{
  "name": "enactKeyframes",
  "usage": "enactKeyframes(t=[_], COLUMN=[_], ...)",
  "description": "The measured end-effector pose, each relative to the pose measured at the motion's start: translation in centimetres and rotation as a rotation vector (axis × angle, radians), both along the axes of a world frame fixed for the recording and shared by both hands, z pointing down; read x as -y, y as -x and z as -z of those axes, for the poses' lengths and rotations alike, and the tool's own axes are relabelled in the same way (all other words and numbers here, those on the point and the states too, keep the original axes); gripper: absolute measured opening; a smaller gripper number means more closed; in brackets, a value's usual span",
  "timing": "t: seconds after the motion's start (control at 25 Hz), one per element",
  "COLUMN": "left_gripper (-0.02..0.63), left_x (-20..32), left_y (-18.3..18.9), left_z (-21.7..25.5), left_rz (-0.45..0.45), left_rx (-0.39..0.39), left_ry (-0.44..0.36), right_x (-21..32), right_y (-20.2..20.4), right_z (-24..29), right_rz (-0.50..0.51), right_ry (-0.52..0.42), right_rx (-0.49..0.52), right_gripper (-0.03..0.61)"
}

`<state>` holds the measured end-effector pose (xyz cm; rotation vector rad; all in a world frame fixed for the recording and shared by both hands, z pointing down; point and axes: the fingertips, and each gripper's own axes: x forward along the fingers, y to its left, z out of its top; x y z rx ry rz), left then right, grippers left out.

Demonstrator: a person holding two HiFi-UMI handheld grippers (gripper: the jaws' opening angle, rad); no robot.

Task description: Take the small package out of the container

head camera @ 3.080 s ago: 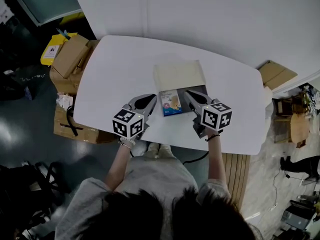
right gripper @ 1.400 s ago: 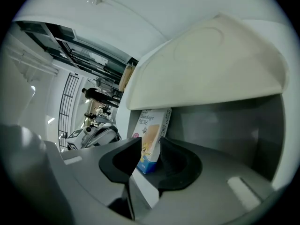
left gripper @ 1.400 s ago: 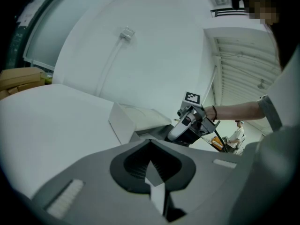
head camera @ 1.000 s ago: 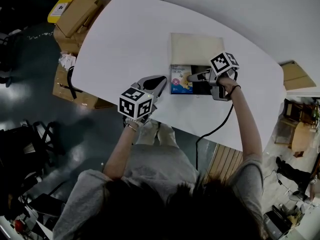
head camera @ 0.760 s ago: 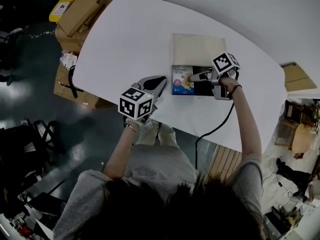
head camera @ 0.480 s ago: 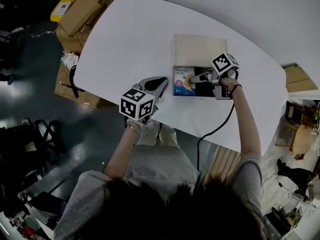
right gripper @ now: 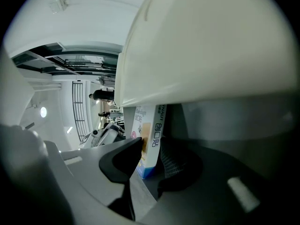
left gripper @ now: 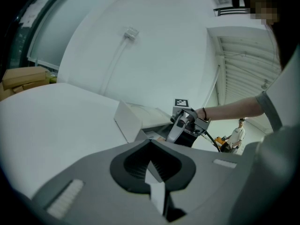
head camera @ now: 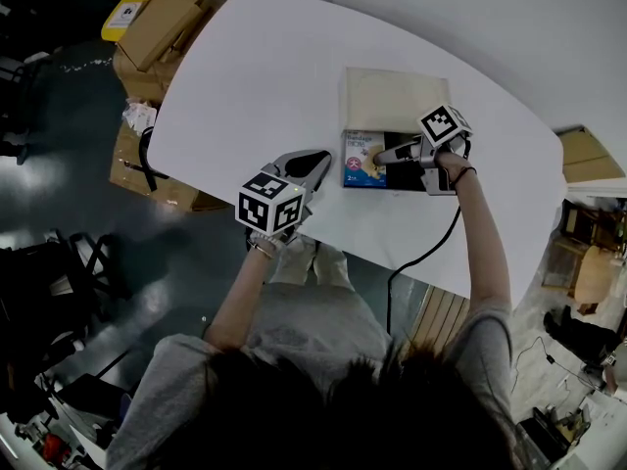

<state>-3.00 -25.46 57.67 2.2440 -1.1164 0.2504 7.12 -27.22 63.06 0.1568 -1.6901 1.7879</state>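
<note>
On the white table [head camera: 255, 76] stands the container [head camera: 409, 178], a shallow box whose beige lid [head camera: 392, 101] is folded back. The small package [head camera: 361, 161], a printed bandage box, is in its left half. From the right, my right gripper [head camera: 382, 156] reaches into the box. In the right gripper view the package [right gripper: 147, 125] stands on edge between the jaws. They have just been closing, and both pads touch it. My left gripper [head camera: 321, 155] rests on the table left of the box, shut and empty, its tips [left gripper: 150, 142] together.
Cardboard boxes [head camera: 147, 27] and a yellow box [head camera: 122, 13] sit on the floor past the table's left edge, with more cardboard [head camera: 578, 155] at the right. A cable [head camera: 421, 253] hangs from my right gripper over the near edge. A person [left gripper: 239, 132] stands far off.
Since the earliest frame my right gripper has swung round to the container's right side and reached in. Over the last second it stays at the package, tilting slightly. My left gripper has not moved.
</note>
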Motion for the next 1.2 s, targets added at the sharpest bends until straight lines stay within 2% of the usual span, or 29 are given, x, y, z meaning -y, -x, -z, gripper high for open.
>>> enactKeyframes(t=[0.28,1.2], left_gripper=[-0.006,-0.006], left_x=[0.1,1.3], left_y=[0.1,0.6], left_z=[0.3,0.6], left_rz=[-0.002,-0.015], left_rx=[0.000,-0.019], left_ry=[-0.007,-0.030], right_x=[0.0,-0.8], right_y=[-0.3,0.1], right_z=[0.3,2.2], right_rz=[-0.027,-0.025], right_ry=[0.055,0.081], right_rx=[-0.014,0.009], right_gripper=[0.127,0.111])
